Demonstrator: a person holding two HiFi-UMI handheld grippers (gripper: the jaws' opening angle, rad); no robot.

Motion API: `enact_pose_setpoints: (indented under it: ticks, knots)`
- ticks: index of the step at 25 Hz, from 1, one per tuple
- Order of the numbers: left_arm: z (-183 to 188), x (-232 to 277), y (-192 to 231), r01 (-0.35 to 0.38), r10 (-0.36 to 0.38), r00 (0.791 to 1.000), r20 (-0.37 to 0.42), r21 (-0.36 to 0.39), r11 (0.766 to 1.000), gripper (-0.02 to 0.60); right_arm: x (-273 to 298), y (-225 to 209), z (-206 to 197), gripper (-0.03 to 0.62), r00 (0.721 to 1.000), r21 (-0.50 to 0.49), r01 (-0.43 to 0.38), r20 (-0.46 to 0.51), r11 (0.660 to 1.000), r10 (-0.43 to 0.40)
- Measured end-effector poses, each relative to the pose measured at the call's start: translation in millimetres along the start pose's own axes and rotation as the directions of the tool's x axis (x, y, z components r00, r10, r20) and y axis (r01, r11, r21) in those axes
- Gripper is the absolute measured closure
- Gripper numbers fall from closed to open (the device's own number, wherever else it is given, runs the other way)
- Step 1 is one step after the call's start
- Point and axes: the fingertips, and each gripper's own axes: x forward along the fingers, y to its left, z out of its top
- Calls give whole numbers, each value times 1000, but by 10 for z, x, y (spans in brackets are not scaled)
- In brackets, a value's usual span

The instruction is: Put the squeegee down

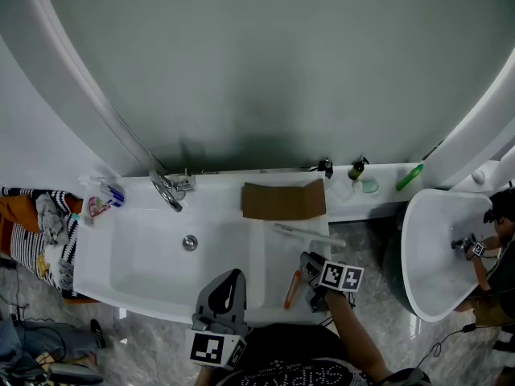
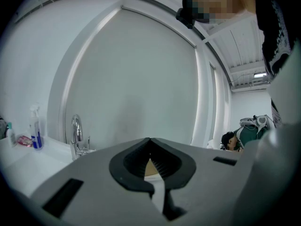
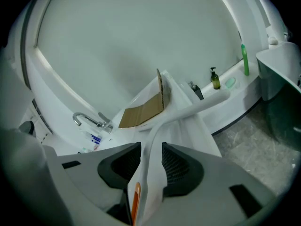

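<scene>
Right gripper (image 3: 151,147): jaws apart around the long white plastic squeegee (image 3: 188,110), right of the white basin (image 1: 98,273); withdrawing crookedly could snag it (left gripper (image 2: 150,141) closed, empty).

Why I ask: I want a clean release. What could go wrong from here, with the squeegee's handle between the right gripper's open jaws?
1. The squeegee has its handle between the open jaws of the right gripper; pulling back crookedly could catch and drag it.
2. Its orange end lies near the front edge of the white sink unit; a nudge might tip it onto the floor.
</scene>
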Motion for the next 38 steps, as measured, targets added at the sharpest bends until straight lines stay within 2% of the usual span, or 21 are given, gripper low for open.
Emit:
enact_pose_setpoints:
  ticks: [4,6,8,10,12,14,17,20,23,25,28,31,35,38]
  knots:
    - [17,8,-11,10,-10,1000,2,4,1000,577,-165,69,207,465,997,-53,25,79,998,-21]
    - [26,8,-31,17,-17,1000,7,8,1000,577,-262,208,373,465,988,-98,11,155,995,4]
    - [42,6,-54,23,-23,1000,12,13,1000,577,-372,413,552,465,965,-148,-28,255,989,65]
    - [61,-4,-80,32,-32,999,19,24,999,577,-500,633,706,467,928,-205,-70,346,976,139]
    - [85,-20,-105,40,-41,999,26,32,999,577,-619,854,824,467,902,-270,-95,384,958,197]
    - [121,-34,-128,43,-44,999,32,28,999,577,-754,1094,955,470,881,-359,-95,403,929,246]
    - [144,-40,-163,53,-54,998,38,25,998,577,-1032,1453,1139,510,840,-486,-69,442,871,313]
    - [190,-72,-219,70,-71,997,43,12,997,577,-1399,1811,1209,536,795,-582,-44,472,812,381]
    - [266,-128,-271,85,-86,995,54,14,996,577,-1746,2054,1183,543,765,-646,-18,482,763,427]
    - [301,-168,-288,89,-90,994,63,20,996,577,-1930,2133,1128,551,759,-673,11,487,740,431]
    - [329,-222,-298,93,-95,992,84,23,995,577,-2106,2151,977,557,771,-691,51,486,721,411]
    - [334,-263,-295,99,-102,990,102,33,995,577,-2163,2104,792,565,791,-693,67,475,718,385]
    - [317,-327,-338,122,-127,985,121,42,992,577,-2113,2053,560,566,805,-673,24,452,739,385]
    - [268,-361,-374,126,-130,982,135,34,991,577,-2045,2064,401,566,809,-692,17,434,722,397]
